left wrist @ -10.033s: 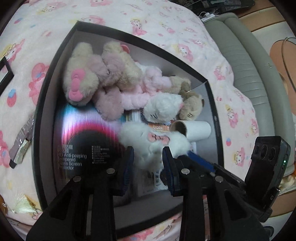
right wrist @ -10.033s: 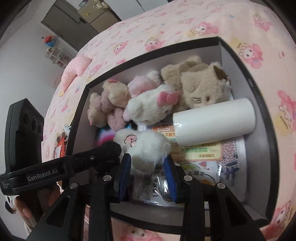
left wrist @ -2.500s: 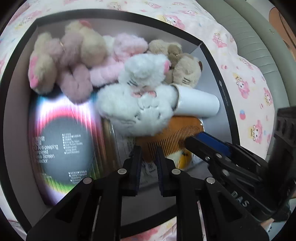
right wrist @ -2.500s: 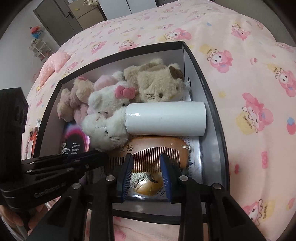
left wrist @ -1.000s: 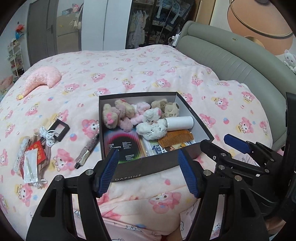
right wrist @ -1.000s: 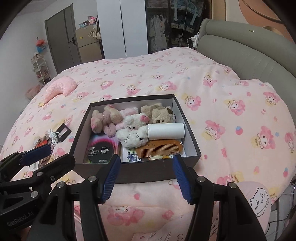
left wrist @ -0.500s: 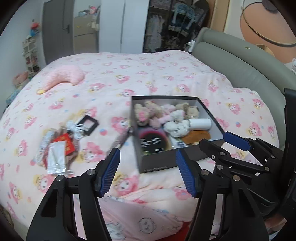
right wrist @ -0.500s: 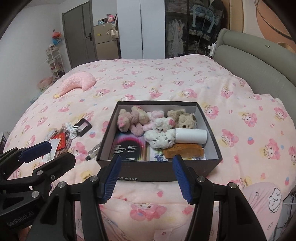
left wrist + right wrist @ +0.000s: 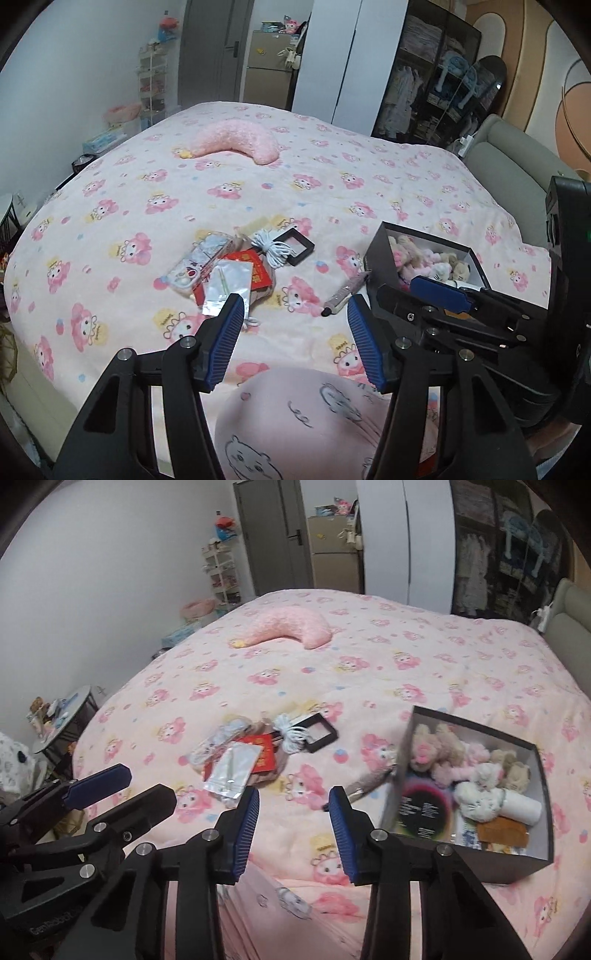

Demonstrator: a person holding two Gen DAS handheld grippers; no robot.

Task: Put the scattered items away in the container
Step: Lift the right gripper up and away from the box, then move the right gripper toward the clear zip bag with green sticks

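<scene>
A black box (image 9: 517, 869) on the pink bed holds plush toys (image 9: 476, 797), a white roll (image 9: 522, 808), a comb and a dark packet; it also shows in the left wrist view (image 9: 380, 258). Scattered items lie left of it: a silver pouch (image 9: 225, 286), a red packet (image 9: 255, 273), a white cord (image 9: 275, 251), a small black frame (image 9: 297, 249), a printed pouch (image 9: 192, 267) and a pen-like stick (image 9: 343, 293). My left gripper (image 9: 293, 341) is open and empty above the bed's near edge. My right gripper (image 9: 291, 830) is open and empty, beside the box.
A pink crescent pillow (image 9: 236, 142) lies at the far side of the bed. A grey headboard (image 9: 517, 173) runs along the right. A folded pink blanket (image 9: 310, 424) with cartoon print is just below the grippers. A small round table (image 9: 62, 720) stands left of the bed.
Both grippers have pulled back from the box, opened and swung left, so the scattered pile now sits near centre and the box at the right.
</scene>
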